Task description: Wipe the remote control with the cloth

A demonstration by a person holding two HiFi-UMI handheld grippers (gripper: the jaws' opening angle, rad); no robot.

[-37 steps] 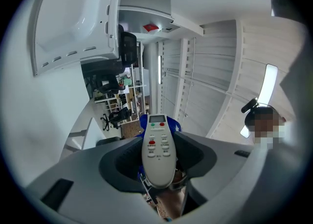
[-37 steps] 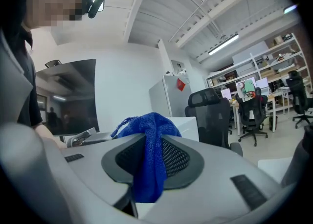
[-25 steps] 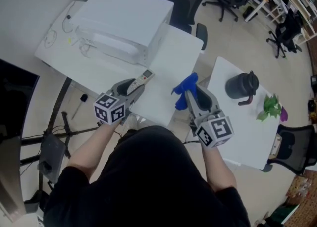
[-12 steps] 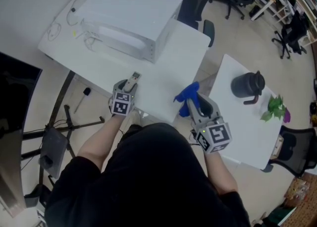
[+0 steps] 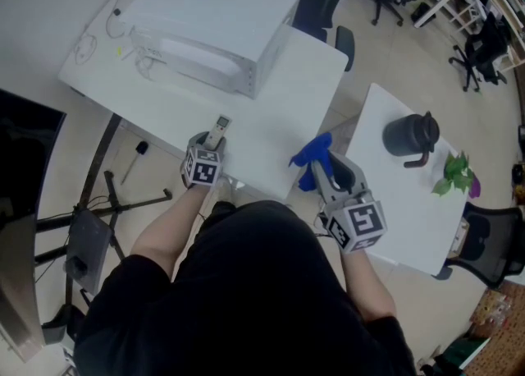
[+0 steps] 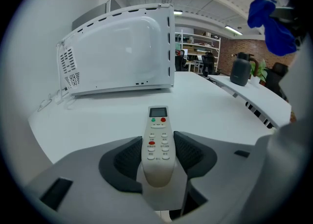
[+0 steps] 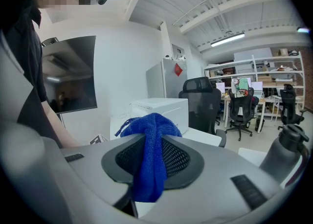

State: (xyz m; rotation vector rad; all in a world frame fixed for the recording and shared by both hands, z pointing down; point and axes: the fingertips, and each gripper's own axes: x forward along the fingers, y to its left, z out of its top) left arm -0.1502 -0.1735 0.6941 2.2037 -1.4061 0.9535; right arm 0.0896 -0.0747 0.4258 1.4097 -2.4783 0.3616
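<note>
Remote control [image 6: 157, 125] is clamped by its lower end btwn the jaws of the left gripper [image 6: 157, 145], buttons up, display end pointing fwd. The jaws stand fairly wide, w/ both pads pressed on the remote's sides. Position: over the near edge of the white table [image 5: 271, 120], left part, short of the white appliance [image 5: 217, 25] at the far side. Contact w/ the table top cannot be confirmed. Probable reason for this hold: the button face and front end are exposed for wiping, and the clamp stops the body sliding. Right gripper [image 7: 152, 157] is closed about halfway on the blue cloth [image 7: 146, 125]. The cloth is pinched in a fold, w/ a bunch standing proud of the jaw tips and a tail hanging below; the bunch likely serves as the wiping pad. Cloth sits to the right of the remote, raised, near the table's near-right corner, well apart from the remote, no contact. Judged from this layout, wiping has not yet begun.
</note>
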